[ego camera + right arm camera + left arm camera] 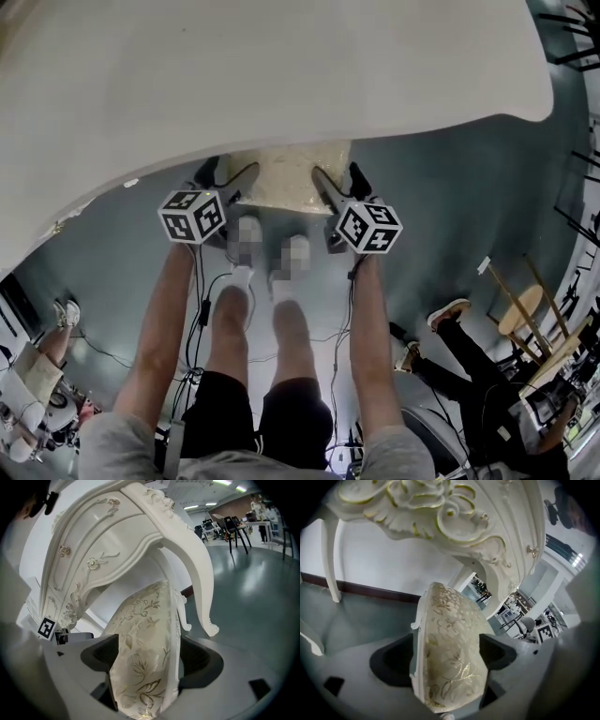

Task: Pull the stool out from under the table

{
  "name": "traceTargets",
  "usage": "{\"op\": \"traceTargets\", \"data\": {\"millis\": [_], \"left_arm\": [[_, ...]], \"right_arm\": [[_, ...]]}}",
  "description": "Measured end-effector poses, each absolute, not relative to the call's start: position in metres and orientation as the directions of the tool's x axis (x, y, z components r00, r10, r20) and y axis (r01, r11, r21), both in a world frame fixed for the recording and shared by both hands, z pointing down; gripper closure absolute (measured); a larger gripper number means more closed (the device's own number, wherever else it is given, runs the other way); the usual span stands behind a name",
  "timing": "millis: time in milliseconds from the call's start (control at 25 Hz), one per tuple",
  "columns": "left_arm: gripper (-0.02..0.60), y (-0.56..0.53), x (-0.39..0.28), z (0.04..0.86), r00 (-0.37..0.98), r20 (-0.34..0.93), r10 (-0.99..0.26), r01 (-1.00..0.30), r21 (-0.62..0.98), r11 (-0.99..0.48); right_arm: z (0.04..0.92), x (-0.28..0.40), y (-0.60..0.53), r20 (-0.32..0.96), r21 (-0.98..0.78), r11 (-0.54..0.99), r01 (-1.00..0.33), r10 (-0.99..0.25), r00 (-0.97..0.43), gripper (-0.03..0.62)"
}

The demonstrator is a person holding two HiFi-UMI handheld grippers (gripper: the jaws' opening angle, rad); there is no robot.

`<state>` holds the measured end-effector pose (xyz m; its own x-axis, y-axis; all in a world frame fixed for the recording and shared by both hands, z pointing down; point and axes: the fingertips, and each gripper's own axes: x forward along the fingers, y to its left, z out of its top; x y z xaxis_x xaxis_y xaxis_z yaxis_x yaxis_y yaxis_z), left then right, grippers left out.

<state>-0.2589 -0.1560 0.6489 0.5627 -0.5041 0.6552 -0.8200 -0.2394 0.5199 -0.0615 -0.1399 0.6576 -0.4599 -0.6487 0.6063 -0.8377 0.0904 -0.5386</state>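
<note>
Head view: the cream, floral-upholstered stool (291, 173) stands on the grey floor (450, 216), mostly tucked beneath the white carved table (234, 75). The left gripper (225, 178) and right gripper (336, 183) hold their jaws spread wide, straddling opposite seat edges.

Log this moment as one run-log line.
left hand-held gripper: open around stool | right hand-held gripper: open around stool | stool: partly under table

Grey-green floor (459, 197), white wall (379, 564) with dark skirting (370, 591), black chairs (236, 529) under ceiling strip lights (241, 488).
</note>
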Motion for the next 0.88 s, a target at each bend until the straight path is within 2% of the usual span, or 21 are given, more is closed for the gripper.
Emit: {"op": "traceTargets", "data": {"millis": [280,440,560,880], "left_arm": [[0.15,-0.156,-0.255,0.681,0.585,0.682,-0.439,-0.806,0.55,-0.22],[0.12,-0.158,-0.253,0.692,0.663,0.634,-0.399,-0.733,0.658,-0.172],[0.12,-0.157,-0.248,0.696,0.705,0.598,-0.381,-0.688,0.708,-0.162],[0.164,-0.158,-0.242,0.688,0.731,0.6,-0.326,-0.678,0.695,-0.239]], "right_arm": [[0.674,-0.066,-0.141,0.602,-0.581,0.105,-0.807,-0.612,-0.513,0.186],[0.676,-0.073,-0.145,0.542,-0.657,0.123,-0.744,-0.609,-0.579,0.187],[0.679,-0.076,-0.144,0.51,-0.696,0.116,-0.709,-0.615,-0.601,0.186],[0.68,-0.073,-0.142,0.544,-0.677,0.088,-0.73,-0.608,-0.578,0.187]]}}
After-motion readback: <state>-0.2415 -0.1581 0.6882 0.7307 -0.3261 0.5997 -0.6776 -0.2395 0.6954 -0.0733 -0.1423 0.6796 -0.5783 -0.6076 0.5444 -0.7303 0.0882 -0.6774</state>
